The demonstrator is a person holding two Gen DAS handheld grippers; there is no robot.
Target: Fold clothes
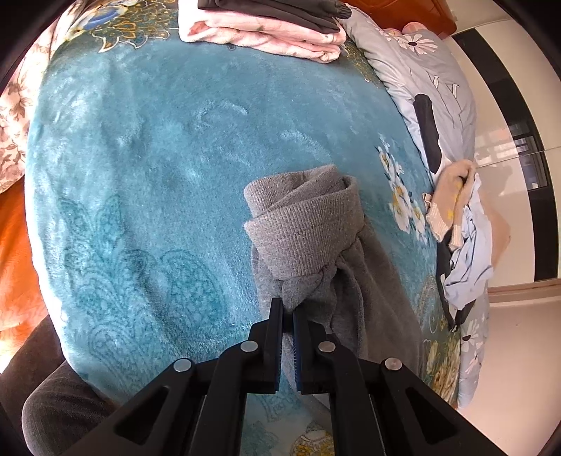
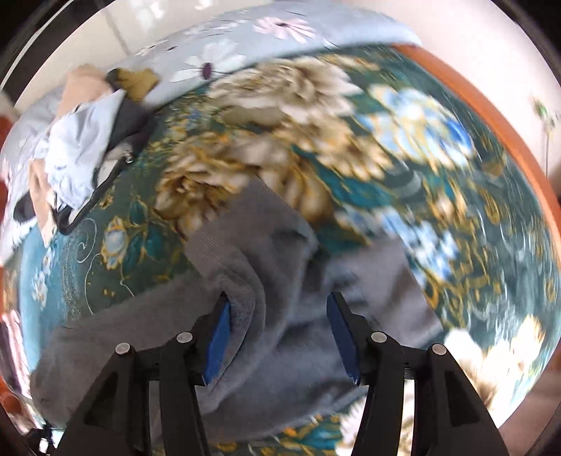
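A grey knit garment (image 1: 305, 231) lies bunched on the teal blanket (image 1: 147, 168); its ribbed cuff folds over toward the far side. My left gripper (image 1: 288, 308) is shut on a pinch of the grey fabric just below the cuff. In the right wrist view the same grey garment (image 2: 277, 280) spreads under my right gripper (image 2: 278, 305), which is open with its blue pads either side of a fold and nothing clamped. This view is motion-blurred.
A folded stack of pink and dark clothes (image 1: 266, 31) sits at the far edge. A loose heap of pale blue, beige and dark clothes (image 1: 459, 231) lies at the right, also in the right wrist view (image 2: 80, 154). A grey floral quilt (image 1: 431, 87) borders the bed.
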